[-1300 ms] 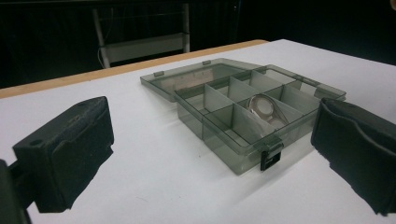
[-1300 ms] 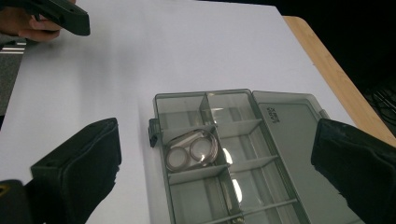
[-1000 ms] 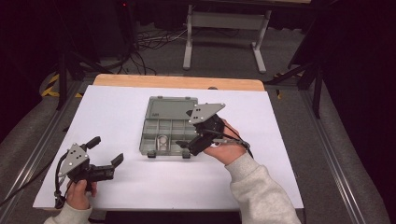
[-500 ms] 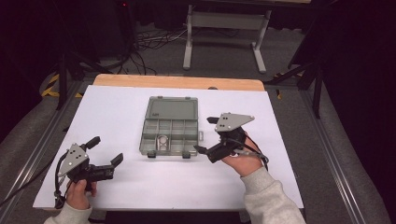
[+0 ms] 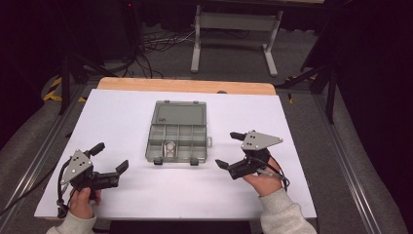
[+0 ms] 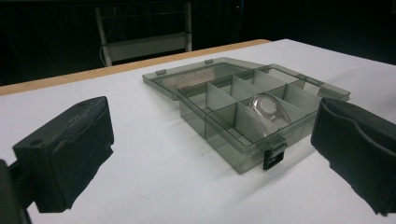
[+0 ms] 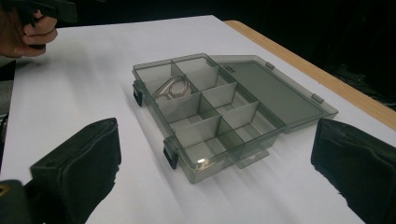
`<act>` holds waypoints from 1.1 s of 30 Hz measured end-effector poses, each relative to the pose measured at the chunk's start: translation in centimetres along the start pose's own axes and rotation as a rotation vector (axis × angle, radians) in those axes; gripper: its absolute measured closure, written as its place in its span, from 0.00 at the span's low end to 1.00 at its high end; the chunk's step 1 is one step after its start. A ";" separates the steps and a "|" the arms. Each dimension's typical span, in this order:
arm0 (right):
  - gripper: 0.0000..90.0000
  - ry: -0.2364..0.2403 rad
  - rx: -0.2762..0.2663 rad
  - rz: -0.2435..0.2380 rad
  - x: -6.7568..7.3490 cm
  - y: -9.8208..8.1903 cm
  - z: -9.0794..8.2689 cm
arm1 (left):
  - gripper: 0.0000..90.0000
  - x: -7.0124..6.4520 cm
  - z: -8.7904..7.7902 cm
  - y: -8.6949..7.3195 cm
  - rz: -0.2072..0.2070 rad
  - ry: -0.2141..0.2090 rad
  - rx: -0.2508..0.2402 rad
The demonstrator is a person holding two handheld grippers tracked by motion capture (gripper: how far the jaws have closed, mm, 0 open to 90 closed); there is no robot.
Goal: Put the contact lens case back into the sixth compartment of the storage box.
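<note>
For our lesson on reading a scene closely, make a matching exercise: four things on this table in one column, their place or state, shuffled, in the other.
Things:
1. organiser box
2. lid
3. clear ring
4. right tongs

States:
A. lies in a front compartment
B. open, apart from the box
C. smoky grey, divided into compartments
D. folded back flat on the white table

Pairs: 1-C, 2-D, 3-A, 4-B

Sole obstacle on bench (image 5: pixel 126 112): open compartment box (image 5: pixel 176 130) at centre, lid laid flat on far side. Bare white surface all round it. Left claw (image 5: pixel 110 158) near front-left corner, right claw (image 5: pixel 229 150) just right of box, both spread wide, each apart from box.
</note>
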State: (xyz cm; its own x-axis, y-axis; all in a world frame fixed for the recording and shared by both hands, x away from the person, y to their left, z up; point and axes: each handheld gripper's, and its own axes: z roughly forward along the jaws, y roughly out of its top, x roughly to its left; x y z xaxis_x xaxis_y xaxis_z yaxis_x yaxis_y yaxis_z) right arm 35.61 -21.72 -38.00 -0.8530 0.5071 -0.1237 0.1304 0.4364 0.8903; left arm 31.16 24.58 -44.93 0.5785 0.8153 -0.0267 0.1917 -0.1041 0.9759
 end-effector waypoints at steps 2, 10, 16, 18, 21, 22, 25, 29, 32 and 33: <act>0.03 -0.003 -0.005 0.003 0.0 -0.4 -0.1 | 0.00 0.0 0.0 0.0 0.000 0.000 0.000; 0.03 -0.011 -0.016 0.038 0.2 -3.2 -0.3 | 0.00 -0.1 0.0 -0.1 -0.002 0.002 0.000; 0.02 -0.020 -0.011 0.077 0.3 -5.2 -0.1 | 0.00 0.0 0.2 -0.4 -0.003 0.003 0.000; 0.02 -0.025 -0.010 0.080 0.3 -5.5 -0.1 | 0.00 0.0 0.2 -0.5 -0.001 0.005 0.005; 0.02 -0.037 -0.021 0.090 0.4 -6.5 -0.2 | 0.00 -0.1 0.3 -0.6 -0.003 0.001 0.004; 0.02 -0.040 -0.024 0.093 0.4 -6.7 -0.2 | 0.00 -0.1 0.4 -0.6 -0.002 0.000 0.006; 0.02 -0.053 -0.036 0.116 0.6 -7.7 -0.2 | 0.00 0.0 0.4 -0.7 -0.002 0.001 0.005; 0.02 -0.073 -0.040 0.132 0.7 -8.4 -0.2 | 0.00 0.0 0.4 -0.9 0.005 0.004 -0.003; 0.02 -0.083 -0.061 0.133 0.7 -8.4 -0.3 | 0.00 0.0 0.5 -1.1 0.013 0.004 -0.001; 0.02 -0.094 -0.068 0.129 0.8 -8.4 -0.4 | 0.00 0.0 0.5 -1.2 0.012 0.006 -0.002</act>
State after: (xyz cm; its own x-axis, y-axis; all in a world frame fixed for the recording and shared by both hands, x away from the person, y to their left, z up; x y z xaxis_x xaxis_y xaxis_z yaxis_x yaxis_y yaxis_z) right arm 33.66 -25.28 -45.40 -0.7800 0.6243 -0.0439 0.1984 0.3133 0.9287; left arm 31.32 24.39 -46.18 0.5763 0.8171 -0.0142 0.1836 -0.1125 0.9765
